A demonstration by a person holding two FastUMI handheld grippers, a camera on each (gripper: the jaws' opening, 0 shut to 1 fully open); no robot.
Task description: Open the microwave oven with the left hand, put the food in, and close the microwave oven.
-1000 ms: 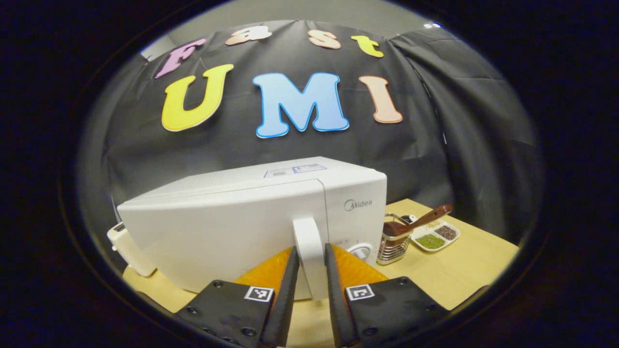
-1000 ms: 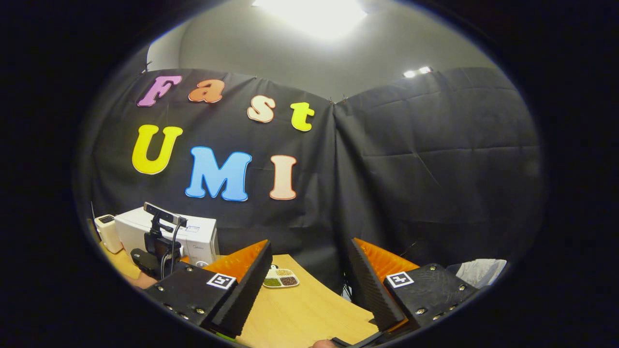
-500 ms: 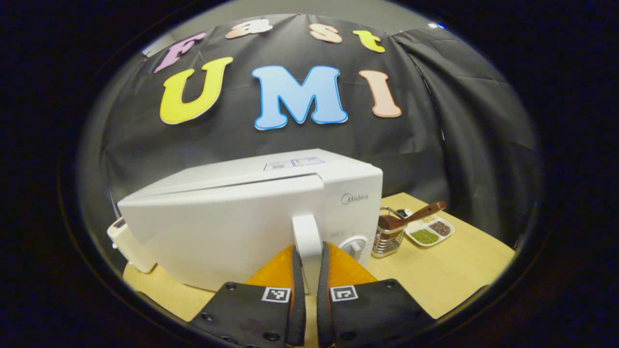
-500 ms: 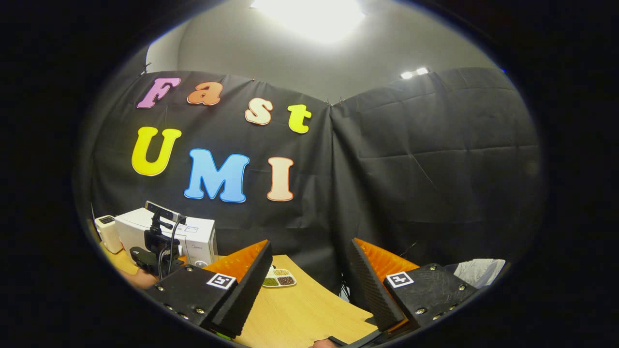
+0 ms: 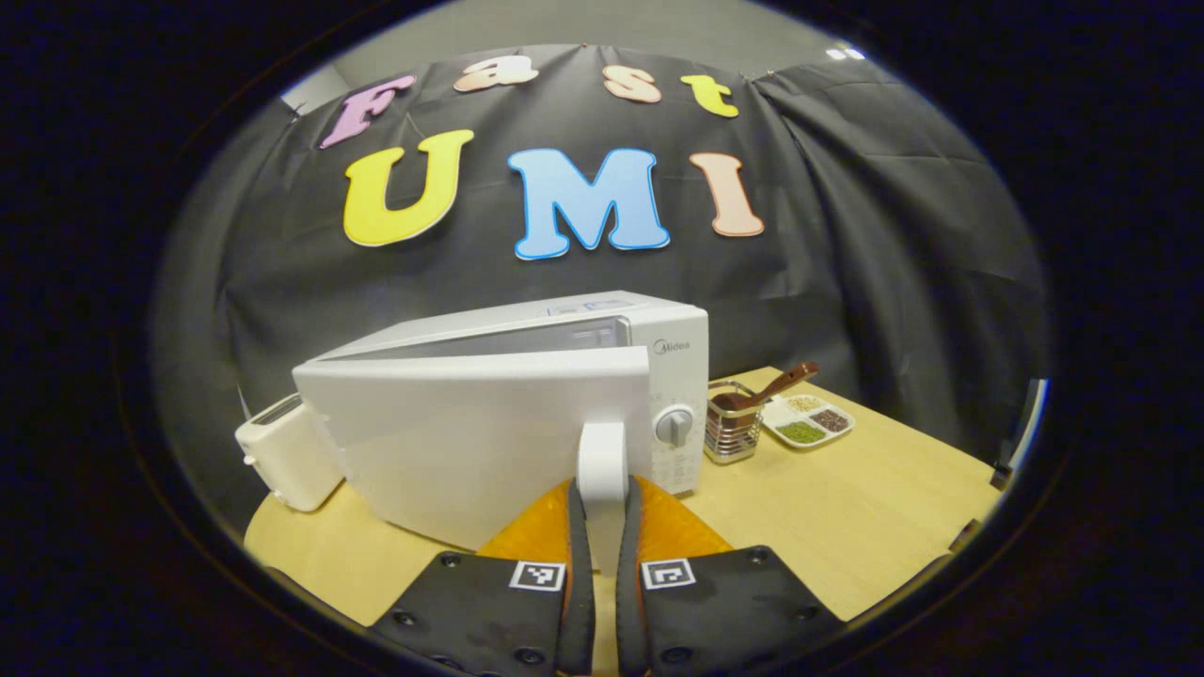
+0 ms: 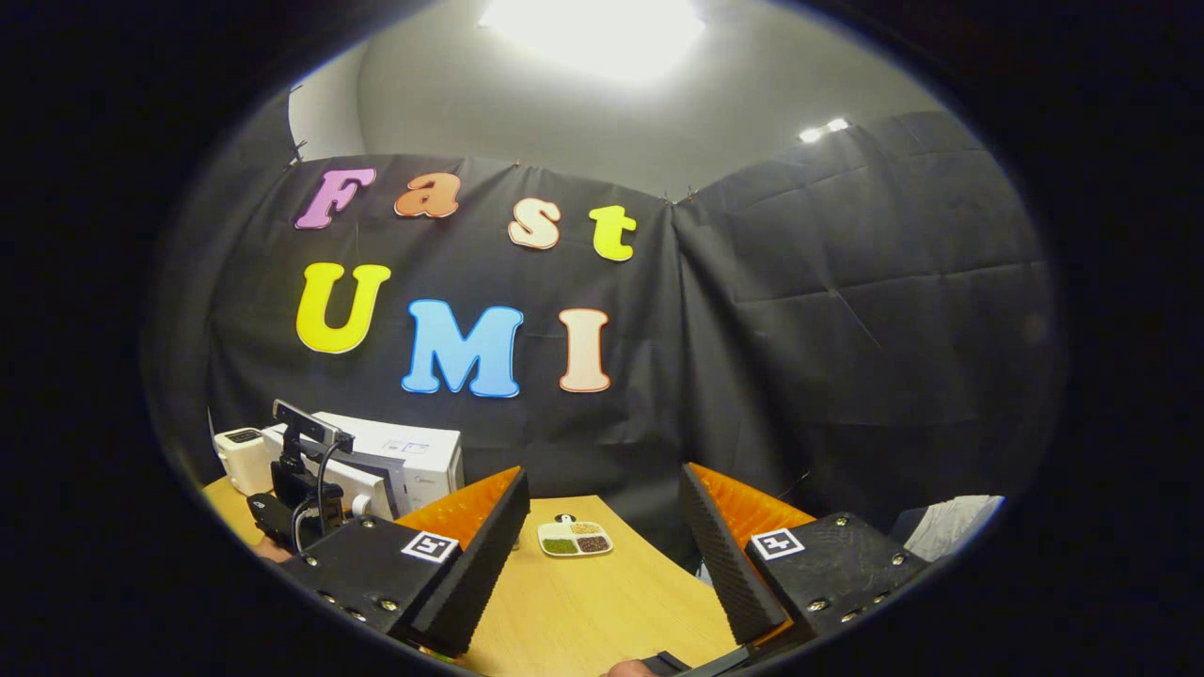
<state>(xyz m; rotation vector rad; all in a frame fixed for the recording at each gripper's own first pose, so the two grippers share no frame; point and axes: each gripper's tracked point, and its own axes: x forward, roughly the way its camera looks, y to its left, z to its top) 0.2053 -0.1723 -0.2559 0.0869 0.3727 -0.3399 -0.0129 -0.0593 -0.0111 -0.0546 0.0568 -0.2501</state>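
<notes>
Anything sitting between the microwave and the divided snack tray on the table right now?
Yes: in the left gripper view a wire utensil holder with a brown-handled utensil stands between the microwave and the divided tray, close beside the microwave's control side.

Ceiling light (image 6: 593, 33) glares (fisheye-warped edges), sharp.

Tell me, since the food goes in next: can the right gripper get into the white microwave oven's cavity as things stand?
Probably not yet. The white microwave oven is only ajar, its door handle clamped in the left gripper; the open right gripper hangs apart over the wooden table.
</notes>
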